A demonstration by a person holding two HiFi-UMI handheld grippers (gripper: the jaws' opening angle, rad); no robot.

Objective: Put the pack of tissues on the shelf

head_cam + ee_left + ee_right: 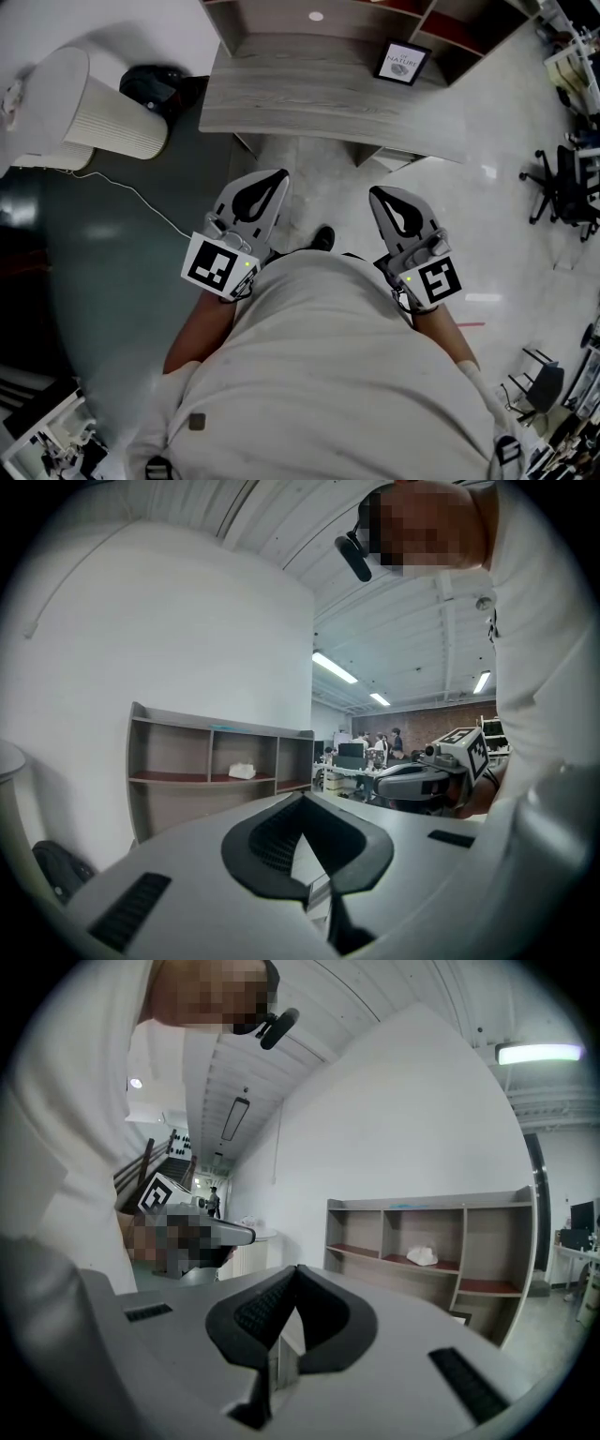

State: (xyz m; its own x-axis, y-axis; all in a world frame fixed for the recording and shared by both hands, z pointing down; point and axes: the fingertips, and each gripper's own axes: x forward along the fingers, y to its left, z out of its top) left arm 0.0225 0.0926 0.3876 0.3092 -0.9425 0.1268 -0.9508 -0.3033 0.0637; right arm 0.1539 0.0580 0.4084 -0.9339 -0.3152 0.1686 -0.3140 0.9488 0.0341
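I have both tongs shut and empty, left gripper [302,797] and right gripper [298,1269]. The white tissue pack [422,1256] sits in the middle bay of the shelf [422,1206], well ahead; neither hand looks nearer

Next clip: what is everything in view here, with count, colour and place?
Grey wooden shelf unit: one, grey with reddish-brown boards, against the white wall.
White pack of tissues: one, white, middle shelf compartment.
Black-framed picture: one, low at the shelf's right end.
White round table with ribbed base: one, left of the shelf.
Black rounded object: one, floor beside that table.
White cable: one, trailing over the dark floor.
Black office chair: one, far right.
Left gripper: one, grey, shut, empty.
Right gripper: one, grey, shut, empty.
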